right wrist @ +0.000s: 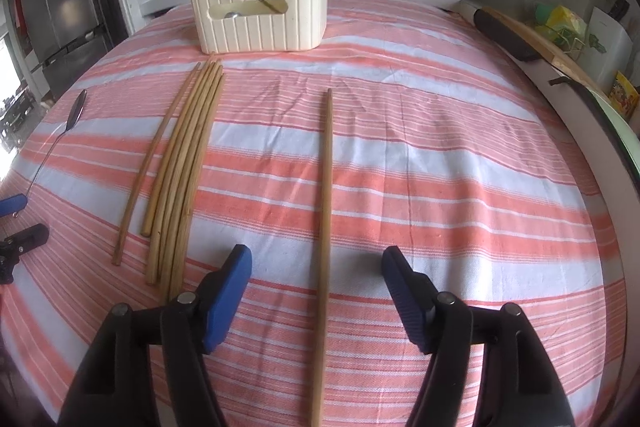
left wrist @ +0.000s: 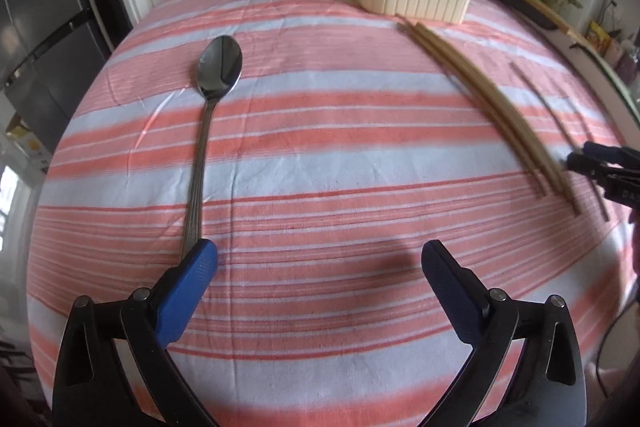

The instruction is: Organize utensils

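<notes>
The lone chopstick (right wrist: 327, 187) lies mid-counter between the right gripper's (right wrist: 316, 259) parted jaws, untouched: light, stiff, prone to roll; grip its near end. Left gripper (left wrist: 319, 259) gapes beside the spoon (left wrist: 208, 123).

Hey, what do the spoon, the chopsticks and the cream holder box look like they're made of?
Spoon: polished metal, likely steel; the bowl mirrors light. Chopsticks: matte tan wood or bamboo, unclear which. Holder box: ribbed cream walls with a slight sheen, probably plastic.
</notes>
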`<state>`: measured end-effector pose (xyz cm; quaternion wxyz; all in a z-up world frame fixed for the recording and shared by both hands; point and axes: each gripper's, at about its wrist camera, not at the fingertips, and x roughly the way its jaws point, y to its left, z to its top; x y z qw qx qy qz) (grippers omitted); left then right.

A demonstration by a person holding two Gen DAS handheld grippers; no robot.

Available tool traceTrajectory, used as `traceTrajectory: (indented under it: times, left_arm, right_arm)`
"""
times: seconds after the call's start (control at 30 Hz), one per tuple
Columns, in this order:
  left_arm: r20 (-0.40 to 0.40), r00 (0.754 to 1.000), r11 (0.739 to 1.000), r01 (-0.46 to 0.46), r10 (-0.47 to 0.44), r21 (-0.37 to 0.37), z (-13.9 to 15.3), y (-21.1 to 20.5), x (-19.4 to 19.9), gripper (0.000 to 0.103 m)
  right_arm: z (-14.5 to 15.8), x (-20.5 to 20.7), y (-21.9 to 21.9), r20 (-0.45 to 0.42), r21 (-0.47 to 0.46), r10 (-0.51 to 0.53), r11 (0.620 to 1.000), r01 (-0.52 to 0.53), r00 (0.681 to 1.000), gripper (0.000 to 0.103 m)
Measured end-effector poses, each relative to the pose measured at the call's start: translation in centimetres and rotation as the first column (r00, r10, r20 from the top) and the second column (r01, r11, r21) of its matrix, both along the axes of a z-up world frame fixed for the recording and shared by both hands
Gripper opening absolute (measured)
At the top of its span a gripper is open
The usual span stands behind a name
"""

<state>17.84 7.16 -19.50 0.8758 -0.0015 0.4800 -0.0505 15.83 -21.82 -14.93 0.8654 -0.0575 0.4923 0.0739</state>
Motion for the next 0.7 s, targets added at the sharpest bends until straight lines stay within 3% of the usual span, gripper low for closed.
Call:
traceTrajectory:
  times: [0.13, 0.27, 0.37, 0.7]
  left_arm:
    - [0.089, 0.996, 1.0, -0.021, 0.02, 0.013, 3.6, 2.7, 0.1, 0.102]
    - [0.099, 0.992, 0.995, -0.077, 0.084, -0.068, 5.1, 7.3, 3.3, 0.102]
    - [0.061, 0.996, 0.992, -0.058, 0.065, -0.111, 4.1, 8.4, 6.7, 0.102]
    - [-0.033, 0.999, 1.0, -0.031, 0.031, 0.005, -0.5, 6.4, 14.0, 0.101]
  right_arm:
    - [1.5, 0.9, -0.6, -0.036, 0.0, 0.035, 0.999, -0.035, 0.999, 0.068]
    - [2.6, 2.4, -0.6, -0.085, 0.01, 0.08, 0.997, -0.079, 0.993, 0.067]
    - [2.4, 4.0, -0.4, -0.114, 0.02, 0.075, 0.997, -0.073, 0.991, 0.067]
    - [0.0, 7.9, -0.1, -0.185, 0.029, 0.07, 0.997, -0.066, 0.98, 0.068]
